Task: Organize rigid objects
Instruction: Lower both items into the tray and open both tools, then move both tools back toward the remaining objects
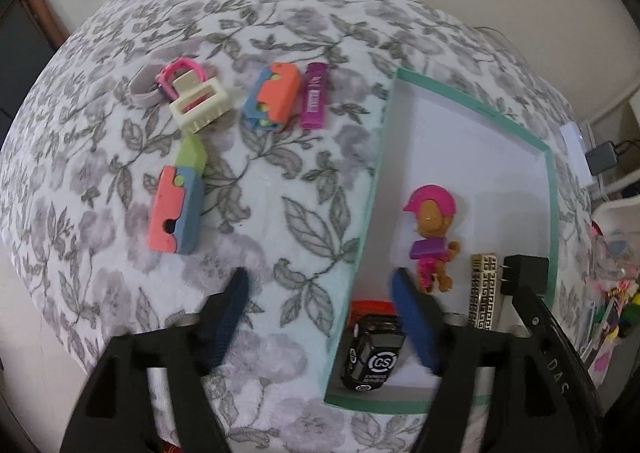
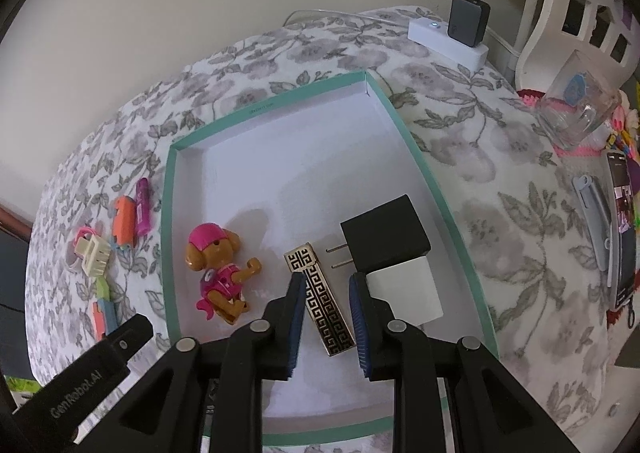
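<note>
Floral bedspread (image 1: pixel 304 189) beneath a teal-rimmed white tray (image 2: pixel 400 125). In tray: black plug adapter (image 2: pixel 384 233), pink-capped pup figure (image 2: pixel 218 273), black toy car (image 1: pixel 372 357), patterned gold bar (image 2: pixel 320 293). Outside, left: coloured puzzle blocks (image 1: pixel 176 209), cream clip (image 1: pixel 200 105). Left gripper (image 1: pixel 320 285) wide, empty, straddling the tray wall. Right gripper (image 2: pixel 326 285) narrowed, pads flanking the gold bar; contact unclear.

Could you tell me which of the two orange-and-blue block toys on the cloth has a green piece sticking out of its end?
The nearer orange-and-blue block, alone at the left; the other block lies beside the purple stick.
</note>
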A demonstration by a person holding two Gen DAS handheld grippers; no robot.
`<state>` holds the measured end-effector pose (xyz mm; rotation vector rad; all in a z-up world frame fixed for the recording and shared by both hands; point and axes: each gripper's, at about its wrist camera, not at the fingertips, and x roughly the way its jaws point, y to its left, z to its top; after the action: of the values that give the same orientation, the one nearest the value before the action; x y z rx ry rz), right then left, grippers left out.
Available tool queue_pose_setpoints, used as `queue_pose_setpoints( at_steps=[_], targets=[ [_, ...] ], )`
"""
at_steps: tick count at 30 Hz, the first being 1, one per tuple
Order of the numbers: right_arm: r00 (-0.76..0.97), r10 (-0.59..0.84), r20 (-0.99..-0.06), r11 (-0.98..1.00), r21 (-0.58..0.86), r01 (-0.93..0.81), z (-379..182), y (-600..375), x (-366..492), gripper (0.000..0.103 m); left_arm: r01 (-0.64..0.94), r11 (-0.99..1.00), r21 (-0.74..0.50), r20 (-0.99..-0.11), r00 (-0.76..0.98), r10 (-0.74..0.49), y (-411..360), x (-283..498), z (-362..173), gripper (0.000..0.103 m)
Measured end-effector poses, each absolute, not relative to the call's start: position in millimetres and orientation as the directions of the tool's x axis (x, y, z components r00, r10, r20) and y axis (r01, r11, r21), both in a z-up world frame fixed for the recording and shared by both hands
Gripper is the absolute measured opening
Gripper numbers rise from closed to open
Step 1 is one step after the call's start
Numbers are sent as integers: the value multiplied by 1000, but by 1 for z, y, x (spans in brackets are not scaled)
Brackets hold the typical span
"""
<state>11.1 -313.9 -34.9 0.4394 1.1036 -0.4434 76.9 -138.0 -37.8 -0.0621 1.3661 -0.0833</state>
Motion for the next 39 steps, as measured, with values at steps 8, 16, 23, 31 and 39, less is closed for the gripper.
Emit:
queue_pose_setpoints(
  at_steps=[8,16,23,31,39],
  targets=[
    [347,-153,-925,829,71,555,-42,-313,13,63,-18,999,-29,-978,209,-24,-129,78,-39,88],
    [341,-165,-925,836,52,546,-47,-313,13,84,-53,999,3,-981,195,14,-120,81,-43,88],
    [347,-176,-921,843,41,537,-47,-312,14,99,-72,997,2,-984,180,15,-119,84,-47,88],
    [359,-188,-914,851,30,524,-46,-309,15,103,-127,991,-41,-986,164,-20,-104,89,-52,98],
    [419,-153,-895,882,68,467,-39,-292,22,103,-272,960,-62,-985,175,-14,-61,97,-57,103]
  ],
)
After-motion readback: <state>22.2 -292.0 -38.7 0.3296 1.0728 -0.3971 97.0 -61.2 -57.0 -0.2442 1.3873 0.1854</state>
